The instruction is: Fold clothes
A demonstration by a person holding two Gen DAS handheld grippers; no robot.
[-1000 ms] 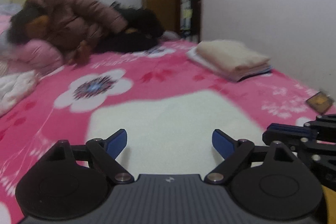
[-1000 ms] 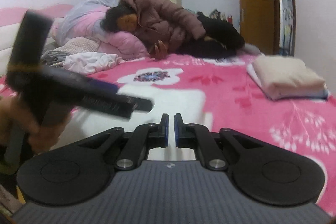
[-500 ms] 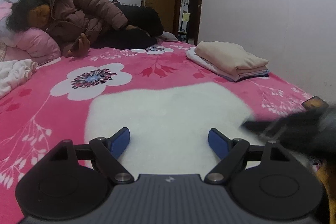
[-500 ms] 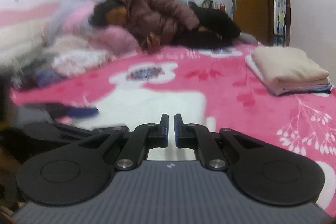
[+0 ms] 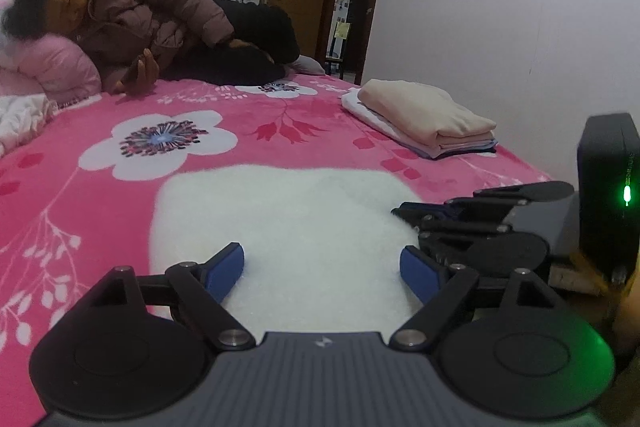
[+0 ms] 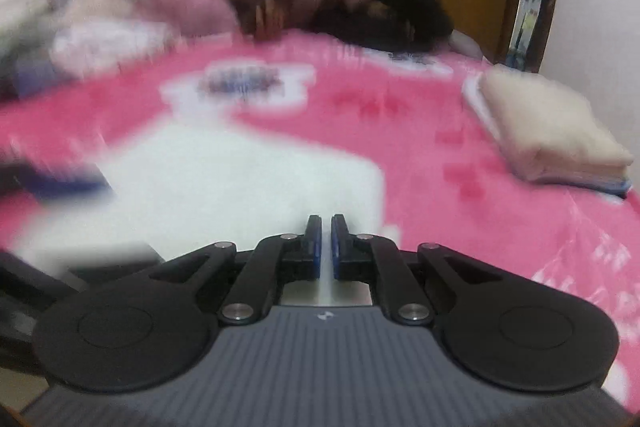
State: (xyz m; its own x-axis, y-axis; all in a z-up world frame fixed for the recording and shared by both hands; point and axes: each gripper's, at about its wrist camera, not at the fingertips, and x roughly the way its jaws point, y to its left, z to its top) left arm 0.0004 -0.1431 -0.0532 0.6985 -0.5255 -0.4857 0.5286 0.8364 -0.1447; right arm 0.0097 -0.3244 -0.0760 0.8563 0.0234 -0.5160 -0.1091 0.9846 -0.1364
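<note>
A white fluffy garment (image 5: 280,219) lies flat on the pink floral blanket (image 5: 280,123). My left gripper (image 5: 322,267) hovers low over its near edge, open, with nothing between the blue pads (image 5: 226,271). The right gripper (image 5: 404,215) shows at the right of the left wrist view, turned on its side, its tips at the garment's right edge. In the right wrist view, which is motion-blurred, the right gripper (image 6: 326,247) is shut with only a thin slit between its fingers, over the white garment (image 6: 240,179). I see no cloth between them.
A stack of folded clothes (image 5: 424,119), beige on top, sits at the bed's right side by the wall, also seen as the stack (image 6: 548,131). A person in a brown padded jacket (image 5: 132,19) lies across the far end. Loose clothes (image 5: 20,115) are heaped at far left.
The right gripper has swung in from the right to the garment's right edge and is still moving, which blurs its view. The left gripper has stayed open over the near edge.
</note>
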